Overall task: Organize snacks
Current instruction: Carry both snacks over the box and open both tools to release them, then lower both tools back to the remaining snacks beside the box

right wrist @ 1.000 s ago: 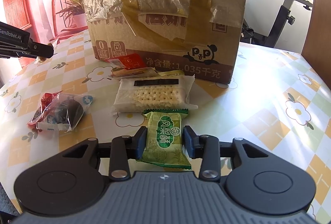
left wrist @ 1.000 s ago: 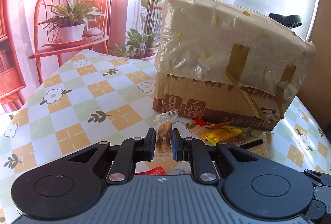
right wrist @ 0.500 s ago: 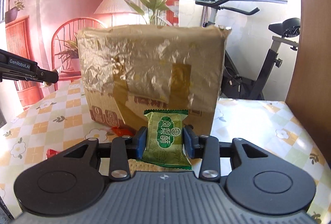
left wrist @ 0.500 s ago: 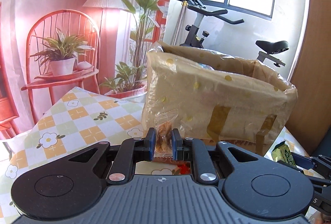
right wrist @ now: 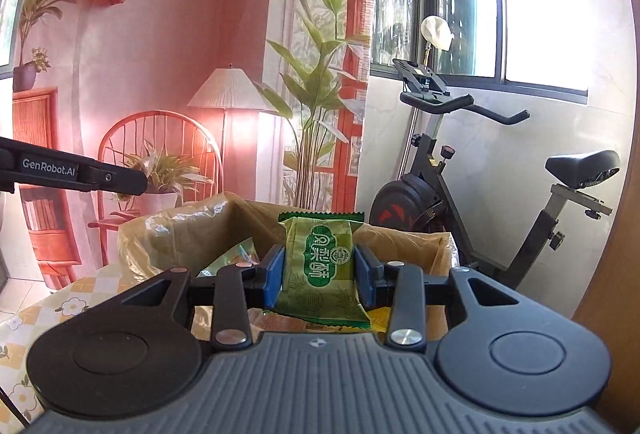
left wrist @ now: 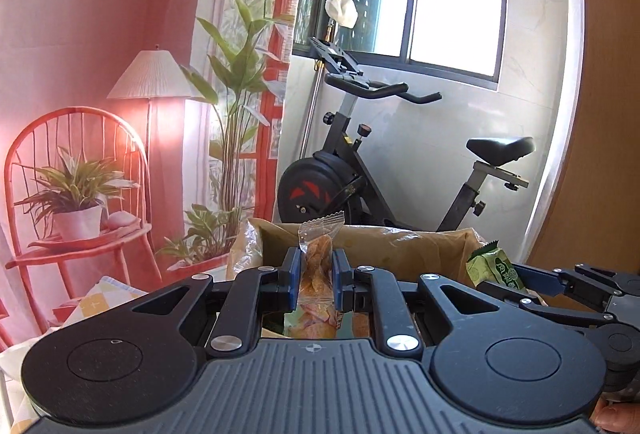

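My left gripper [left wrist: 316, 280] is shut on a clear packet of orange snack pieces [left wrist: 315, 266] and holds it above the open top of the cardboard box [left wrist: 420, 246]. My right gripper [right wrist: 319, 276] is shut on a green snack packet [right wrist: 319, 262], also over the box opening [right wrist: 240, 230]. The right gripper with its green packet [left wrist: 494, 270] shows at the right of the left wrist view. The left gripper's arm [right wrist: 72, 173] shows at the left of the right wrist view. Other packets lie inside the box, mostly hidden.
The box stands on a table with a flowered checked cloth [right wrist: 60, 306]. Behind it are an exercise bike [left wrist: 360, 169], a tall plant [left wrist: 236, 137], a floor lamp [left wrist: 150, 77], a red chair with a potted plant [left wrist: 76, 201], and a wooden panel [left wrist: 600, 153] at right.
Both grippers have risen with their packets from table level to above the box's open top. The box interior has come into view below the fingers.
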`<state>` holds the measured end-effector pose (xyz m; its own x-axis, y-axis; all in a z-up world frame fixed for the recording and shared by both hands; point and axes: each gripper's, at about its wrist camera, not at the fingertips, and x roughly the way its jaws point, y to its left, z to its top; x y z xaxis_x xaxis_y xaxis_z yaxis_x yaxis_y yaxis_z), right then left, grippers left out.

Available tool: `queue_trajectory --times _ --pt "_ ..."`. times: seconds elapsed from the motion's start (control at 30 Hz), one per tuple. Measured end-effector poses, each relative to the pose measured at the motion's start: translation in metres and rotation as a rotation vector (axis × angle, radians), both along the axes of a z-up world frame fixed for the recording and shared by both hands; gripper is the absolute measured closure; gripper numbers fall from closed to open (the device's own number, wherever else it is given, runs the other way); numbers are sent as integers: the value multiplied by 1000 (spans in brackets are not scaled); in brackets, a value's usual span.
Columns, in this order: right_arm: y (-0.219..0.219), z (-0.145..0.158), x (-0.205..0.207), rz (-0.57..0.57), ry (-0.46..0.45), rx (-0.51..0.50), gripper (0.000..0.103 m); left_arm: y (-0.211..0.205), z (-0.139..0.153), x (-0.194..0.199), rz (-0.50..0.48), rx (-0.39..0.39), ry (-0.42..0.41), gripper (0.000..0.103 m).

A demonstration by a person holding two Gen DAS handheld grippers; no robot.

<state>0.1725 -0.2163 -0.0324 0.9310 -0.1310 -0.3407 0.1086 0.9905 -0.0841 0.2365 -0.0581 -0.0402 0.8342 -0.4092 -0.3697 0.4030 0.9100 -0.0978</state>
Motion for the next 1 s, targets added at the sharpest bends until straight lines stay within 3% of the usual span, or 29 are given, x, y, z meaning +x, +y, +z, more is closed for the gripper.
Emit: queue_trajectory --times 0.17,0.33,0.37,0.43,0.47,1.0 --pt "-19 -13 38 -79 96 35 63 -18 -9 35 28 69 46 86" --pt "-34 -26 45 -136 149 63 62 -29 -22 51 18 124 95 82" --pt "-35 -26 43 -141 146 61 62 -31 -24 52 17 139 100 77" --pt "-35 -25 37 -142 141 57 55 -29 -25 51 9 155 97 48" --pt "-35 -23 35 -140 139 58 53 -27 -25 49 7 152 93 45" --pt "-6 -7 -23 22 83 111 52 25 -16 -15 1 98 83 44"
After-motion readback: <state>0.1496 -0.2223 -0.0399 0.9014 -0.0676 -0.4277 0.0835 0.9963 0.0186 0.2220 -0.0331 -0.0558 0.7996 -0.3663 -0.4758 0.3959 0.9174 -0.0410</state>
